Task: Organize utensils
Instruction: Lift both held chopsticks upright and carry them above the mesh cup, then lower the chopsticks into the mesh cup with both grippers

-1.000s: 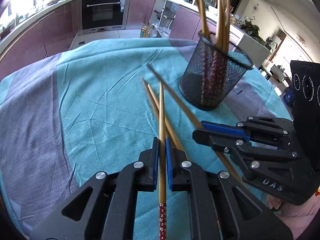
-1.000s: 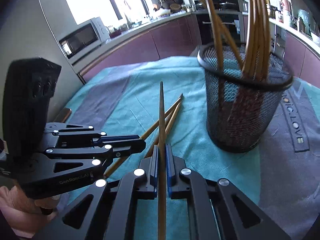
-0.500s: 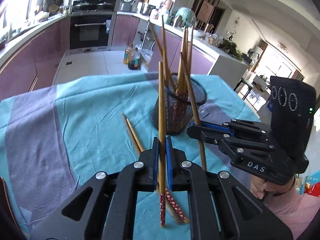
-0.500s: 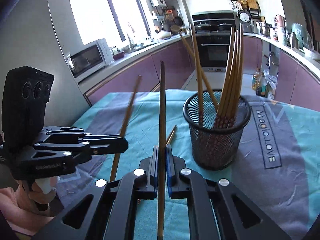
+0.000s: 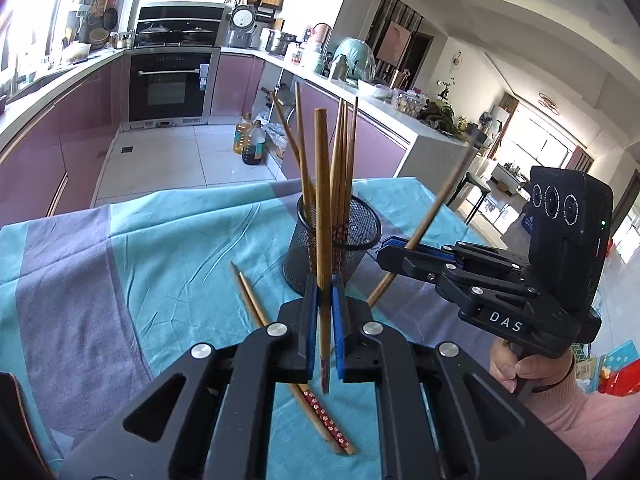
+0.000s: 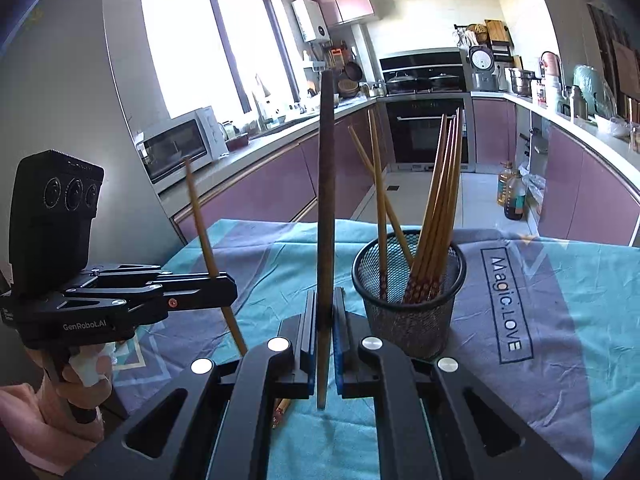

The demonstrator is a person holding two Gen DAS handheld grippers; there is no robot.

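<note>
Wooden in both grips: pinching one bamboo chopstick (image 5: 322, 200) between the pressed-together blue pads of the left gripper (image 5: 325, 280), holding it close to upright with the red patterned end hanging below the fingers over the teal tablecloth (image 5: 180, 248); clamping a second chopstick (image 6: 326, 200) the same way in the right gripper (image 6: 325, 296), long axis near vertical from its own camera, leaning outward at the top when viewed from the left wrist. Facing the black mesh utensil cup (image 6: 408, 320), already bristling with chopsticks stood patterned end down: lying straight ahead, just past the fingertips in the left view; lying ahead and off to the right in the right view. Judging the right gripper the nearer one, its tips sitting just beside the cup's rim, the left sitting well off to the side. Probably needing each stick raised until the lower end is clearing the rim, then carried over the opening and lowered along the stick's own axis. Leaving two loose chopsticks (image 5: 256, 308) lying side by side on the cloth, under and left of the left gripper, tips pointing away toward the cup.
</note>
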